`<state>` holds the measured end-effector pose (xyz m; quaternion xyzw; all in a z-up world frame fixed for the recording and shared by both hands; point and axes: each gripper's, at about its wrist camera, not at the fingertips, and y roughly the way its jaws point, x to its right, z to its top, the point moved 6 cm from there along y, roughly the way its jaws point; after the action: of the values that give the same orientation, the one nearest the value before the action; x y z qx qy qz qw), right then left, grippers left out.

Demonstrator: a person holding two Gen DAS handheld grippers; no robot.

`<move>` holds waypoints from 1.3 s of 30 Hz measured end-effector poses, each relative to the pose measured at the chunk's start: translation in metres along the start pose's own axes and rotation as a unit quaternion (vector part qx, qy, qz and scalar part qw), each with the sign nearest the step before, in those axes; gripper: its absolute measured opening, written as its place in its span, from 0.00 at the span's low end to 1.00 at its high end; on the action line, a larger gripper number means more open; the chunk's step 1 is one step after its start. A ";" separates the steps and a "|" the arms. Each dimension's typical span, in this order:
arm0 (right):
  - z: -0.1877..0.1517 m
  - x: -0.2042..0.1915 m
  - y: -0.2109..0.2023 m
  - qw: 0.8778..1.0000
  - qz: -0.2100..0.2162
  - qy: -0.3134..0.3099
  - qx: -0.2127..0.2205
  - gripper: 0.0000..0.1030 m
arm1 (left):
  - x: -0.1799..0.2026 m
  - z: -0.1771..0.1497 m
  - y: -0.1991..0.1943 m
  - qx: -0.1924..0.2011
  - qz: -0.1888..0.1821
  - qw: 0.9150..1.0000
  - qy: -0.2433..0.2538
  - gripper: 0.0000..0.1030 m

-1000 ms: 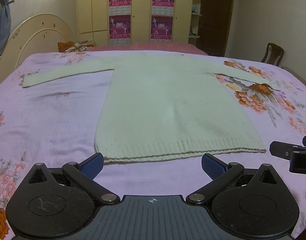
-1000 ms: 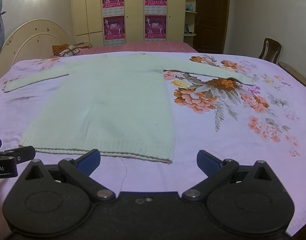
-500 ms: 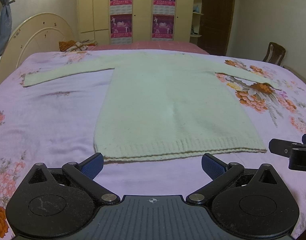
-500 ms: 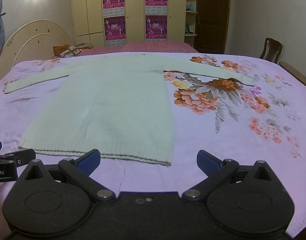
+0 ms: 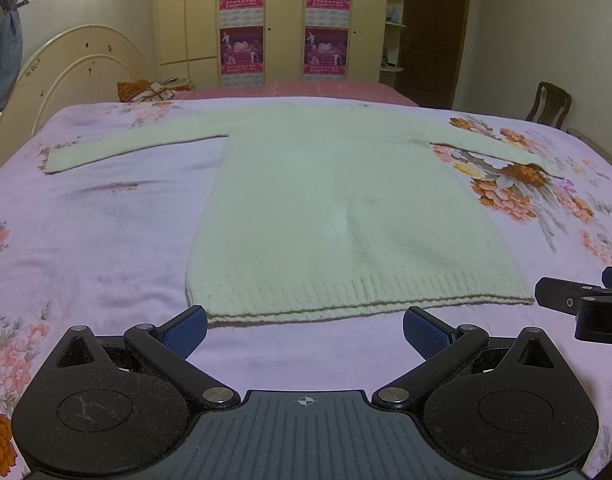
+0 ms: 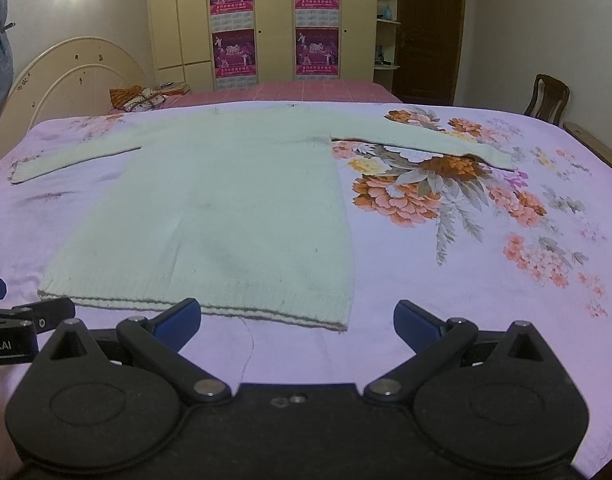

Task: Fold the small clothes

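Note:
A pale green knitted sweater (image 5: 338, 208) (image 6: 226, 208) lies flat on the bed, both sleeves spread out sideways and its ribbed hem nearest me. My left gripper (image 5: 305, 326) is open, just short of the hem's left half, with nothing between its blue pads. My right gripper (image 6: 297, 320) is also open, just short of the hem's right corner. A loose thread (image 6: 248, 344) trails from the hem between its fingers. Each gripper shows at the edge of the other's view.
The bed wears a lilac floral sheet (image 6: 486, 240) with a cream headboard (image 5: 66, 80) at the left. A second bed with a pink cover (image 5: 306, 90) and folded cloth stands behind. Wardrobes (image 6: 274, 24), a dark door and a wooden chair (image 6: 546, 98) line the back.
Both grippers have crept slightly forward toward the hem; both remain open. The sweater has not moved.

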<state>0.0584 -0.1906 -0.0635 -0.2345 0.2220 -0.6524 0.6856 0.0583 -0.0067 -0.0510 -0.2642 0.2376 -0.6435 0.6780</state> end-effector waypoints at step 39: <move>0.068 0.062 0.042 0.997 -0.032 0.056 0.049 0.86 | -0.027 0.092 0.084 -0.001 -0.046 0.998 -0.049 1.00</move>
<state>0.1363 -0.2487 -0.0350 -0.1709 0.2205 -0.6958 0.6618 0.1803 0.0276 -0.0385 -0.3072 0.1920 -0.6601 0.6581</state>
